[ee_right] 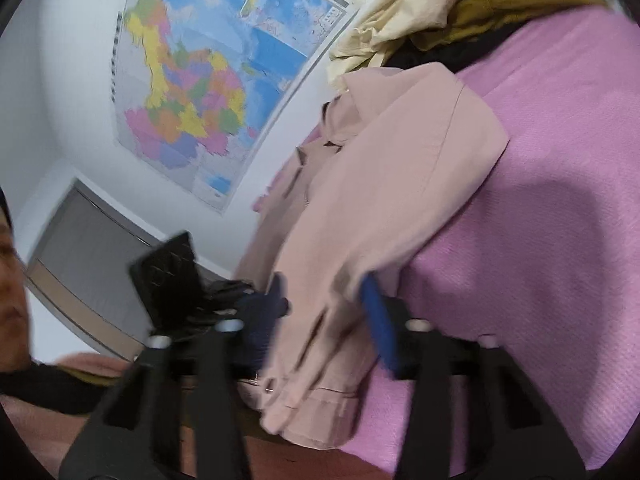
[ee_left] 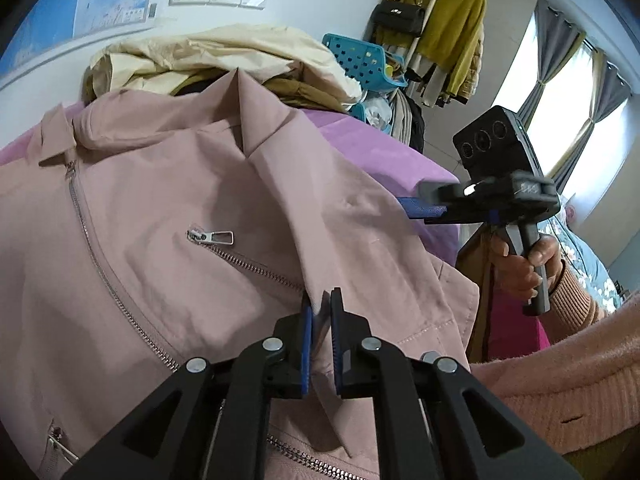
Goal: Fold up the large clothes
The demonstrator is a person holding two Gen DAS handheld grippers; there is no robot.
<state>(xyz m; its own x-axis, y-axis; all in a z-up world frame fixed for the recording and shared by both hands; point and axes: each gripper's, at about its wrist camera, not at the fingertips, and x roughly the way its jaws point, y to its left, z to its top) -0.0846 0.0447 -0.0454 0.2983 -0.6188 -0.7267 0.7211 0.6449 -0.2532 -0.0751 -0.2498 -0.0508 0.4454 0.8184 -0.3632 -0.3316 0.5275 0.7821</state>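
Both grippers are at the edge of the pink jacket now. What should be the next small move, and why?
Probably finish closing the right gripper before lifting. The left gripper is already pinched on a fold of the pink jacket, but the right one's pads only straddle the jacket's edge, with gaps showing. Lifting now would likely raise one side only.

Jacket (ee_left: pixel 168 200): pale dusty pink, plain, with silver-toned zips. Bed cover (ee_right: pixel 560 208) beneath it: lilac-pink, fine woven texture. Heaped garment (ee_left: pixel 224 56) behind: cream, over a mustard one. Basket (ee_left: pixel 360 60): turquoise, perforated (holes in rows). Hanging sweater (ee_left: pixel 448 24): mustard yellow. Wall map (ee_right: pixel 208 80): multicoloured regions on blue sea. Gripper pads (ee_left: pixel 307 344): blue on black bodies. Sleeve (ee_left: pixel 576 376): ribbed salmon pink.
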